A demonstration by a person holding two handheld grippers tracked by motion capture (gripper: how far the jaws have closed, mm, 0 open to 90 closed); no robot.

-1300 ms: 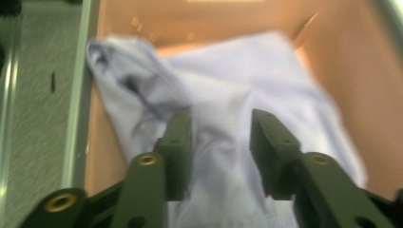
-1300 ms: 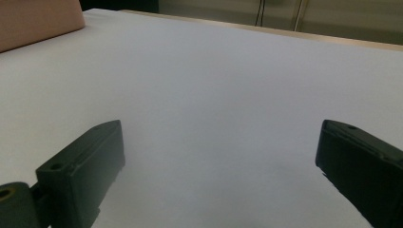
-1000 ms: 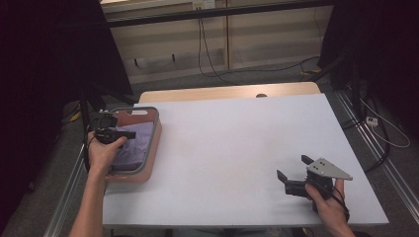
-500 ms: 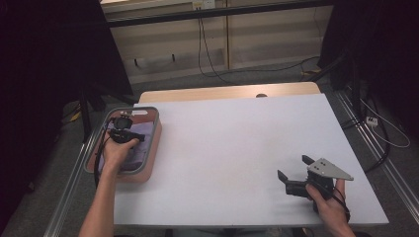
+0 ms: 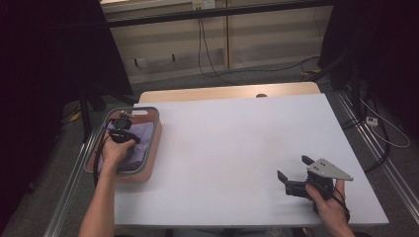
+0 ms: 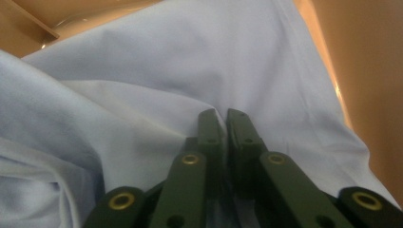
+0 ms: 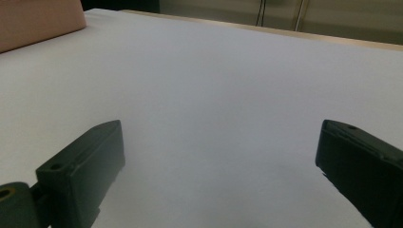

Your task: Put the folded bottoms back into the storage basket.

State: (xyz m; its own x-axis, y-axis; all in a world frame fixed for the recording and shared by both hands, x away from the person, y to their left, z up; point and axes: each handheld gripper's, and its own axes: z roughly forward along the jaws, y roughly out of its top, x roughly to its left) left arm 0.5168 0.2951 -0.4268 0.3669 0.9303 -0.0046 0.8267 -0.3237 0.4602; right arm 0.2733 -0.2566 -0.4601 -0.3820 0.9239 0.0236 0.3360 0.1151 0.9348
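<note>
Left gripper [image 5: 120,129] having shifted from the outer left edge of the tray [image 5: 154,129] to a position over its far half, now reaching down into the tray. Jaws having just been closing, now pinching together on a fold of the pale lilac cloth [image 6: 142,95] inside the tray. Left forearm now lying closer to the tray's near rim.

Pale lilac cloth [image 6: 142,95], crumpled and creased, lying inside the tray [image 5: 152,148] at table's left edge
</note>
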